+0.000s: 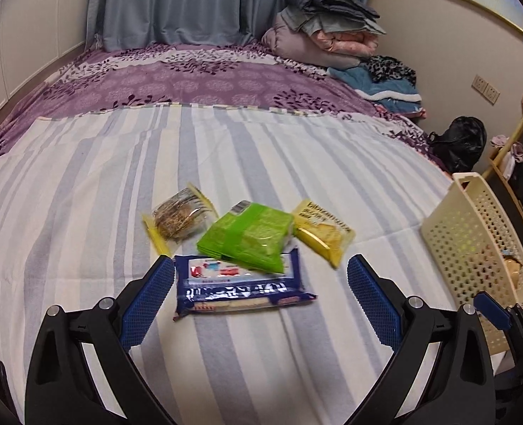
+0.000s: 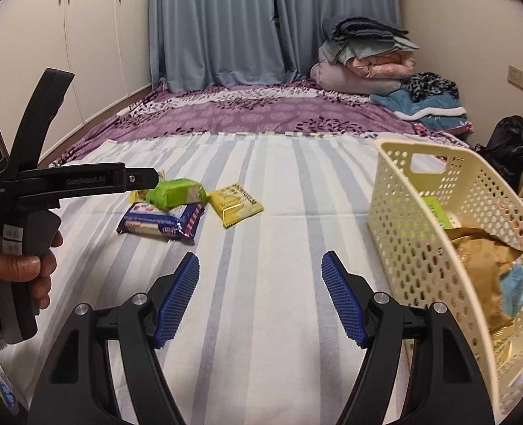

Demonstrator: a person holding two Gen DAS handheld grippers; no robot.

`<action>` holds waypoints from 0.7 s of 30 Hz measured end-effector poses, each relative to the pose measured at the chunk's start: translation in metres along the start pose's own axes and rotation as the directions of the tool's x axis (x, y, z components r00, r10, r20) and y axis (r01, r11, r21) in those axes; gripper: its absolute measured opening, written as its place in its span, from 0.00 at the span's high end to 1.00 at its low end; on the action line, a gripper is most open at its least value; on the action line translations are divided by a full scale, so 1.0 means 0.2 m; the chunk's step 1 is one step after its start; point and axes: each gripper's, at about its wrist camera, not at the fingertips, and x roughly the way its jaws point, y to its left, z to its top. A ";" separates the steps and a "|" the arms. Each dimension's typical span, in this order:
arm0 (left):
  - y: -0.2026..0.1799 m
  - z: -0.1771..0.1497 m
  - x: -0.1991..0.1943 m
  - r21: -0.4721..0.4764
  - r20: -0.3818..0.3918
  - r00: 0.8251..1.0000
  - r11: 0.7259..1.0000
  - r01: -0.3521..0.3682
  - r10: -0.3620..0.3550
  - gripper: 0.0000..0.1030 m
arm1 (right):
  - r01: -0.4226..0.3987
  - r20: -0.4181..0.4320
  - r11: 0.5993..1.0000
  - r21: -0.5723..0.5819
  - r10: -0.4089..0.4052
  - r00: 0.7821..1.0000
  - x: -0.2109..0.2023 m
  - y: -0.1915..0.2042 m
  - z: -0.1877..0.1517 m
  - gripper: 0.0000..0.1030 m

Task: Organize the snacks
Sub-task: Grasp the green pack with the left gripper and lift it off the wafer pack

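Bed's soft; blue packet (image 1: 240, 288) under green packet (image 1: 249, 235) is light, slippery: grip its short edges. Left tongs (image 1: 261, 295), right tongs (image 2: 260, 295) open, empty.

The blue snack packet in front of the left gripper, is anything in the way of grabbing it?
Partly. The green packet lies on the blue packet's far edge. Its near part is bare, and the open left gripper has nothing between its fingers and the packet.

Four snack packets lie on the bed: one blue (image 1: 240, 285), one green (image 1: 247, 235), one yellow (image 1: 323, 233) and one clear with yellow ends (image 1: 180, 217). One cream basket (image 2: 403, 212) stands at the bed's right edge, holding several more packets, too hidden to count.
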 end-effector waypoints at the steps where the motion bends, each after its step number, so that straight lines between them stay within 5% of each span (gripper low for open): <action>1: 0.01 0.00 0.03 0.003 -0.008 1.000 1.000 -0.001 0.001 0.03 | -0.003 -0.009 1.000 0.000 0.003 1.000 0.02 0.00 0.00 0.30; 12: 0.03 0.09 0.26 0.063 -0.043 0.999 0.998 0.009 -0.007 0.04 | -0.015 -0.070 1.000 0.018 0.016 0.997 0.18 -0.02 0.00 0.30; 21: 0.02 0.12 0.38 0.093 -0.066 0.997 0.994 0.056 -0.050 0.27 | -0.028 -0.094 0.999 0.030 0.030 0.995 0.26 -0.02 0.02 0.30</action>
